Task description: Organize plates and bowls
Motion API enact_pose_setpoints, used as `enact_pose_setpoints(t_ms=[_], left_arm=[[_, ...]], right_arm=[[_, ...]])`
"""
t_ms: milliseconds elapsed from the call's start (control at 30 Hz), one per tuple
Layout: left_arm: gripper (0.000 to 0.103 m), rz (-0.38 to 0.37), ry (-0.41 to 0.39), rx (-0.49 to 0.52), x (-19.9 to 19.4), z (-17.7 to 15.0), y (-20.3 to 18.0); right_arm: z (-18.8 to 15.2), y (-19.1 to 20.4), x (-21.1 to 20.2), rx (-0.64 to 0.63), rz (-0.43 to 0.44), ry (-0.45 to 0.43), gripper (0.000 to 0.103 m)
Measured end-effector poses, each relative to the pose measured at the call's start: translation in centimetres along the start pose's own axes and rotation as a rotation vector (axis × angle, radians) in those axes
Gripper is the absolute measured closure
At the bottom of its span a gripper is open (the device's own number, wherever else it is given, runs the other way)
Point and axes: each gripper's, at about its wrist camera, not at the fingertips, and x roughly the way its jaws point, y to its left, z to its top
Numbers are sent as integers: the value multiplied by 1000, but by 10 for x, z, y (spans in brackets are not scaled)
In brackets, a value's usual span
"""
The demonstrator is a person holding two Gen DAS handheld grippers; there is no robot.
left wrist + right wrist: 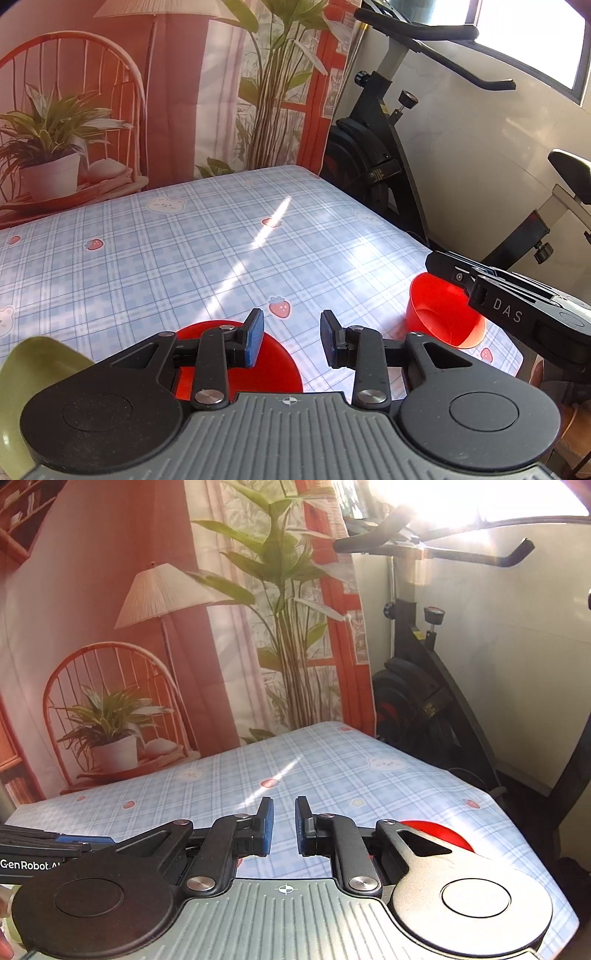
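Your next job, as it looks from here, is to gather the dishes into one stack, so pick one to start with. The red bowl (439,317) stands upright at about 3 o'clock from your left tongs (291,338), near the table's right edge. A red plate (275,360) lies flat under the left tongs at 7 o'clock, and a green bowl (35,373) sits at 8 o'clock, partly hidden. Come down over a rim with one pad inside and one outside, and close only when the rim is well between them.

Your left tongs stand partly open with nothing between the pads. Your right tongs (283,825) are nearly closed, a narrow gap showing, holding nothing above the checked tablecloth (332,775).
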Motion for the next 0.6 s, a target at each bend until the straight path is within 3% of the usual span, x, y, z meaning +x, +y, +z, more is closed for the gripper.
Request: enact_pose_setpoints(t_ms=[333, 600], left_arm=[[58, -131, 68, 76, 62, 5, -62], [58, -154, 149, 77, 101, -4, -82]], right_arm=[[-14, -79, -1, 53, -208, 20, 87], [-39, -103, 5, 108, -245, 77, 86]])
